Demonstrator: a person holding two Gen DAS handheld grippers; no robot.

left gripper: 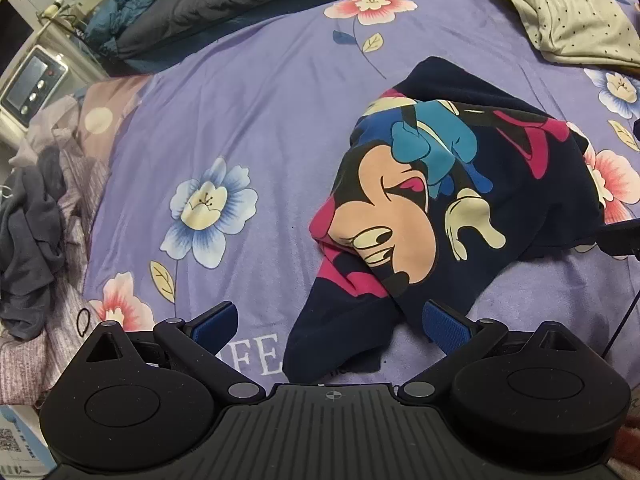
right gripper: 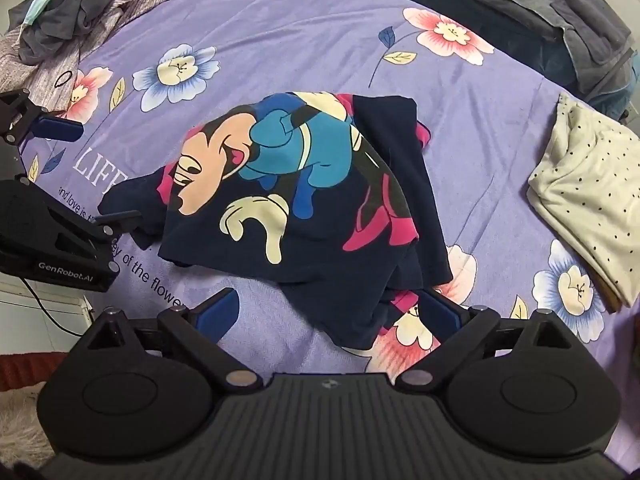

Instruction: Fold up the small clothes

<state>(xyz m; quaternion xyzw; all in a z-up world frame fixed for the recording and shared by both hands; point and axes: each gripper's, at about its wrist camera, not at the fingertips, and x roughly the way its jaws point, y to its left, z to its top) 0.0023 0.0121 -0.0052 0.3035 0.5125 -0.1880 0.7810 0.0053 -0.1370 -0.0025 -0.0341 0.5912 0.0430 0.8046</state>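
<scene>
Your left gripper (left gripper: 330, 326) and right gripper (right gripper: 328, 312) both hang with fingers spread wide, holding nothing. The cartoon shirt (right gripper: 304, 200) lies crumpled mid-bedspread (right gripper: 280, 40), beside the dotted cloth (right gripper: 592, 200). Pinch one bunched layer only, or the fold may skew.

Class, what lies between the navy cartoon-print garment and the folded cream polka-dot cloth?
Only bare purple floral bedsheet, in both views, between garment and cloth.
</scene>
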